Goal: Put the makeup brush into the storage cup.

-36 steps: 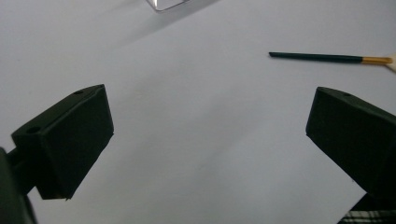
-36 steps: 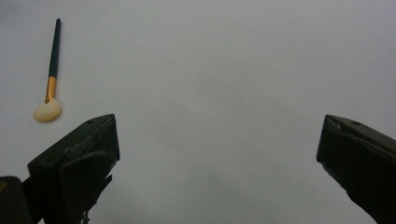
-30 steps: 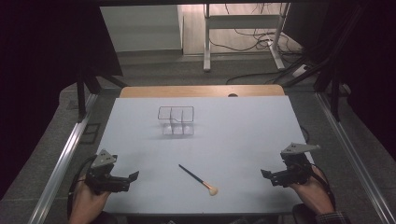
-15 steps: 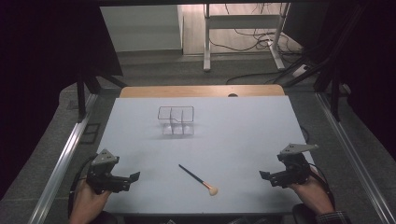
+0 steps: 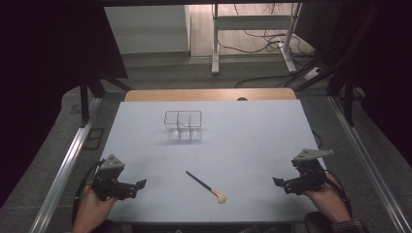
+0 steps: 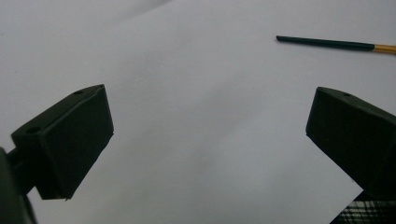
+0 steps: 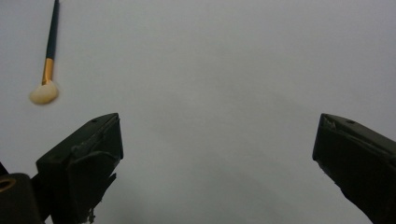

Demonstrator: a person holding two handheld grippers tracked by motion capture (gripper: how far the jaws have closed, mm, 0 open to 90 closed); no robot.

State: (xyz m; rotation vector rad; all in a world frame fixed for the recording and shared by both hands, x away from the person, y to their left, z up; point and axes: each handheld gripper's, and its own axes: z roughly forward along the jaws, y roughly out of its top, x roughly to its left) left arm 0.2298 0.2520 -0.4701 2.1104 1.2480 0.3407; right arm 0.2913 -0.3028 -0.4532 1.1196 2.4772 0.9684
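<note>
A makeup brush with a black handle, gold ferrule and cream tip lies on the white table top near the front middle. It is also seen at the upper right of the left gripper view, brush, and at the upper left of the right gripper view, brush. A clear divided organiser stands farther back, left of centre. My left gripper rests open at the front left, empty. My right gripper rests open at the front right, empty. Both point inward toward the brush.
A wooden strip borders the table's far edge. Metal rails run along both sides. Beyond the table stand a desk frame and floor cables. A plaid sleeve shows at the lower right corner of the left gripper view.
Both grippers have shifted slightly toward the front edge of the table. The brush and the organiser have stayed in place.
</note>
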